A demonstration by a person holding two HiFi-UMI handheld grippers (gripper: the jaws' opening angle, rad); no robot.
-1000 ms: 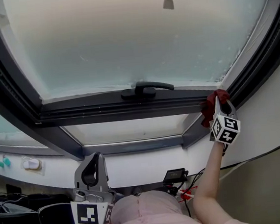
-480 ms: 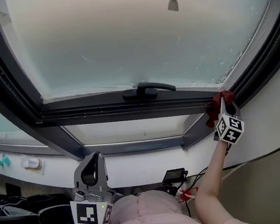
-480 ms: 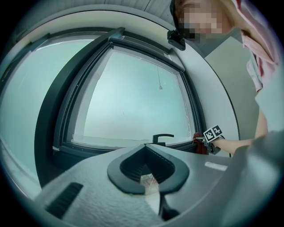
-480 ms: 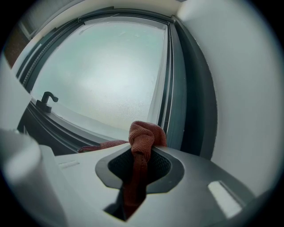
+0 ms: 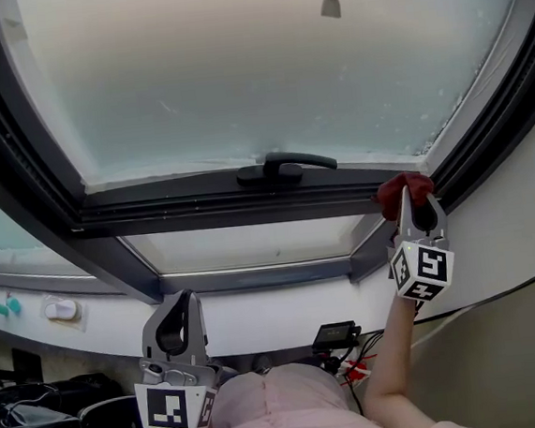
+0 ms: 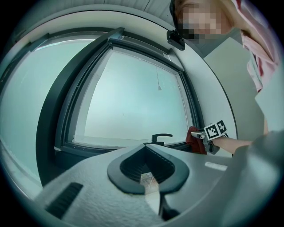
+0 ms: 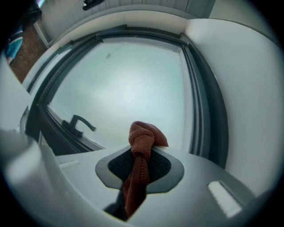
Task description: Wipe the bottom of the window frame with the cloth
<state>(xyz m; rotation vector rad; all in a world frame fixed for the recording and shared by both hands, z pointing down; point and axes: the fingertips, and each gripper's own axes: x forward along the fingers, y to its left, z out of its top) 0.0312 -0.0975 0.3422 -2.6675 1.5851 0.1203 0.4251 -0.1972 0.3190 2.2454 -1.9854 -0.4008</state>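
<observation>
Now sliding the cloth (image 5: 402, 188), clenched by the right gripper (image 5: 418, 205), away from the window frame (image 5: 201, 208) corner to start wiping, with the left gripper (image 5: 176, 306) fingers closed, empty.

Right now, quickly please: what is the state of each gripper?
Left gripper: shut, holding nothing.
Right gripper: shut on the red cloth.
</observation>
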